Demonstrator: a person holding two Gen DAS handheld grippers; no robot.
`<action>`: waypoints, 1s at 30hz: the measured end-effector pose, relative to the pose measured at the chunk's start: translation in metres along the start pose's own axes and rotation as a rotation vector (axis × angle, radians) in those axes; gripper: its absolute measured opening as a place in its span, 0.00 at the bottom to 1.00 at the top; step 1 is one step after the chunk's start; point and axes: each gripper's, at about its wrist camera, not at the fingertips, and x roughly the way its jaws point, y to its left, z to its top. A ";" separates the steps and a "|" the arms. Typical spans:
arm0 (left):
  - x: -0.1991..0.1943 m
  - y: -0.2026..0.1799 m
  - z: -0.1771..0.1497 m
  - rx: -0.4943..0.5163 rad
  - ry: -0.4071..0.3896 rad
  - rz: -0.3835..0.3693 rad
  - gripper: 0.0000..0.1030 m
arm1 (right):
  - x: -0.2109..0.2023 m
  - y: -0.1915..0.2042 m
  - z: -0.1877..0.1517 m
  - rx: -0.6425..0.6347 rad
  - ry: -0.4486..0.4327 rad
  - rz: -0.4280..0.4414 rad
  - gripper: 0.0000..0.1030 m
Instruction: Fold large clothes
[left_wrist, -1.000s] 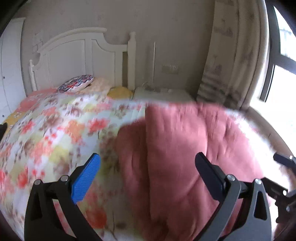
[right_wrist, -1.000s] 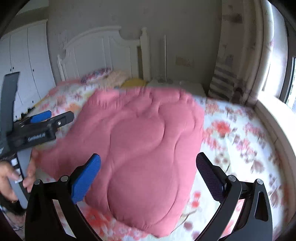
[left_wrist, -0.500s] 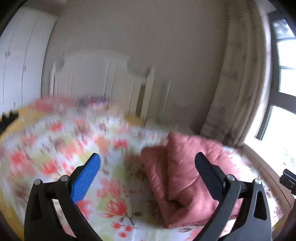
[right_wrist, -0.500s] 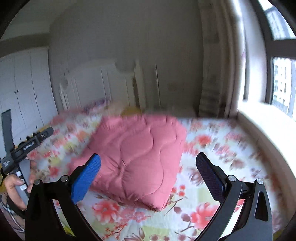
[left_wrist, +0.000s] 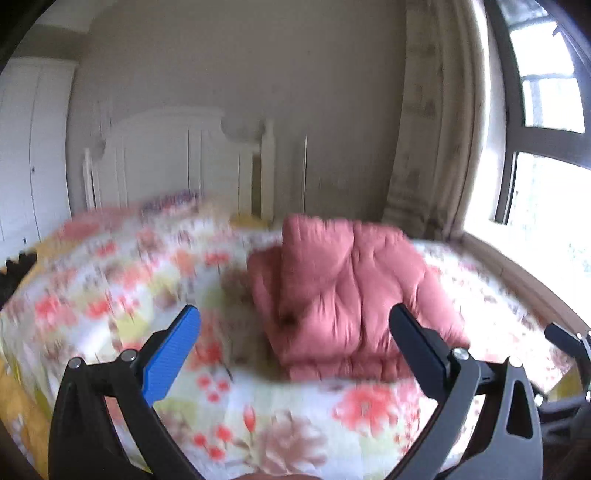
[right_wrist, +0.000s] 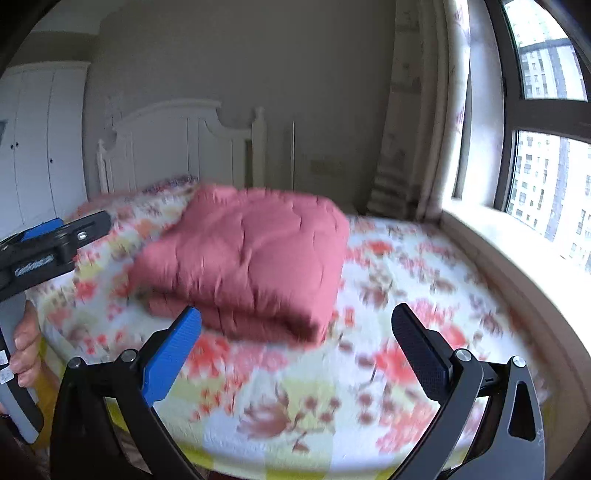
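On the floral-patterned bedspread (right_wrist: 388, 266), a folded pink quilted comforter (right_wrist: 251, 258) lies in a thick layered stack, with both grippers held apart from it and empty.

The folded pink quilted comforter (left_wrist: 347, 291) sits toward the headboard side of the bedspread (left_wrist: 122, 295), its stacked edges facing the foot of the bed. The white wooden headboard (right_wrist: 177, 144) stands behind the comforter, a beige curtain (right_wrist: 417, 110) hangs to the comforter's window side, and white wardrobe doors (right_wrist: 33, 147) stand on the far side. The left gripper (left_wrist: 295, 347) hangs in front of the comforter with its jaws spread wide, nothing between them. The right gripper (right_wrist: 295, 347) is likewise spread wide and holds nothing. A person's hand (right_wrist: 24, 343) grips the left gripper's handle.
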 end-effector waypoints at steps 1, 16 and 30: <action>0.005 -0.001 -0.006 0.000 0.018 0.004 0.98 | 0.003 0.004 -0.006 -0.009 0.011 -0.004 0.96; 0.020 -0.004 -0.046 0.082 0.060 0.066 0.98 | 0.013 0.006 -0.011 0.014 0.022 -0.032 0.96; 0.022 -0.001 -0.054 0.099 0.068 0.081 0.98 | 0.018 0.008 -0.015 0.025 0.037 -0.024 0.96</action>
